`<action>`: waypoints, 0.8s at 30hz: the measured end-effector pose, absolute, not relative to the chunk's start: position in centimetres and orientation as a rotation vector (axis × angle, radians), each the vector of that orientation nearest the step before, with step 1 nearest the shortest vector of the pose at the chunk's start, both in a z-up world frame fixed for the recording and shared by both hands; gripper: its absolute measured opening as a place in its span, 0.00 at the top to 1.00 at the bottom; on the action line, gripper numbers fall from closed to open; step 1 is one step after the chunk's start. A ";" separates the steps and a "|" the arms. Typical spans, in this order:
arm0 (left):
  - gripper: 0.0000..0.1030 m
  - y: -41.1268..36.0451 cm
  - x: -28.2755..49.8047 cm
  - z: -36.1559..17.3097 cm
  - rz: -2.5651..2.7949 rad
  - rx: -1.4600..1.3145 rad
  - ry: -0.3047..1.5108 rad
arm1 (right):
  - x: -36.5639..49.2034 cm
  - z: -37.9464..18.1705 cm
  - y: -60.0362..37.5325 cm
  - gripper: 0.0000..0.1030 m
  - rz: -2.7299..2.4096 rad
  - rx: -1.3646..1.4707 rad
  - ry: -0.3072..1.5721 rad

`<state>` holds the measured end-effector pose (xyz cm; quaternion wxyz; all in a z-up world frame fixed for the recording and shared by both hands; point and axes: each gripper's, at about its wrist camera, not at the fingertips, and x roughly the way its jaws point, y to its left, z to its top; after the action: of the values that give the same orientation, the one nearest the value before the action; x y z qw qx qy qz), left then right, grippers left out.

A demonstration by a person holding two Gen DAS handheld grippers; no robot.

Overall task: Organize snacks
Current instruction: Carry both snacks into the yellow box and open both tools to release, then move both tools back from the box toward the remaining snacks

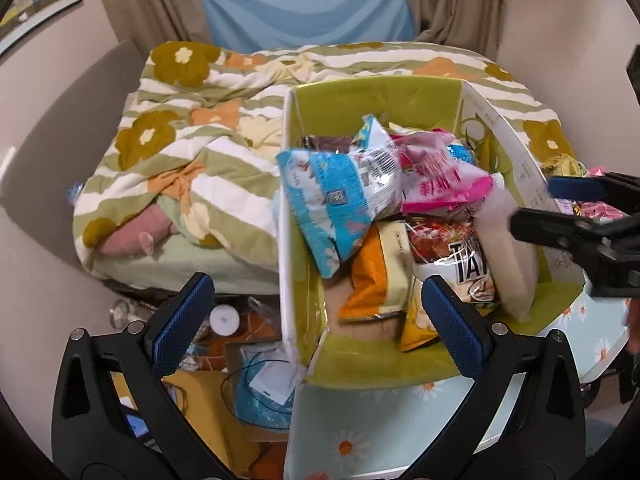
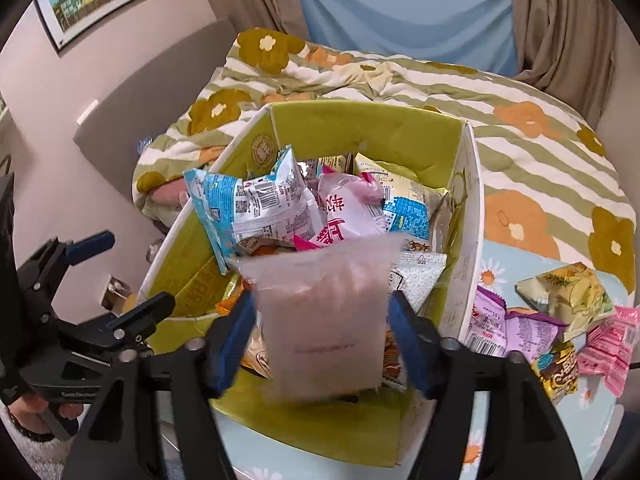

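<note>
Pale pink pouch (image 2: 324, 316): blurred, between the right gripper's (image 2: 322, 344) fingers over the near part of the open box (image 2: 360, 124); in the left wrist view it shows as a pale blurred shape (image 1: 506, 256) inside the box by the right wall. I cannot tell whether the fingers are pressing on it or apart from it.
Box: green-lined cardboard, flaps up, standing on the counter (image 2: 492, 272) with the daisy-print cover, heaped with snack packs.
Blue-and-white pack (image 1: 336, 200): on top of the heap, leaning over the box's left wall.
Pink pack (image 1: 444, 188): beside the blue one, toward the middle of the box.
Orange pack (image 1: 370, 280): lower down, near the front of the box.
Loose snacks: a purple pack (image 2: 516, 328), a yellow-green pack (image 2: 572, 296) and a pink wrapper (image 2: 608, 344) lie on the counter just outside the box's right wall.
Left gripper (image 1: 316, 312): fingers spread wide, nothing between them, hovering over the box's near-left corner.
Bed (image 1: 192, 144): behind the box, with a striped flowered quilt.
Floor clutter (image 1: 248, 380): papers and cables left of the box.
</note>
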<state>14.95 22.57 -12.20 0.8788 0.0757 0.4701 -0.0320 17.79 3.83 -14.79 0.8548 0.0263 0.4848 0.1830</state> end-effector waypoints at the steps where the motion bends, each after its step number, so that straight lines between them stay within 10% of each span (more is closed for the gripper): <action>1: 0.00 22.8 14.9 -12.3 -0.066 0.151 0.982 | 17.6 -14.9 3.6 0.00 0.375 0.064 1.010; 24: 0.00 19.9 13.2 -8.2 -0.114 0.120 0.885 | 12.8 -9.4 0.9 0.00 0.278 0.027 0.831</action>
<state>13.23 19.93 -8.23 0.9003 0.0581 0.4278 -0.0550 12.85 0.86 -9.40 0.9054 0.0129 0.4025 0.1345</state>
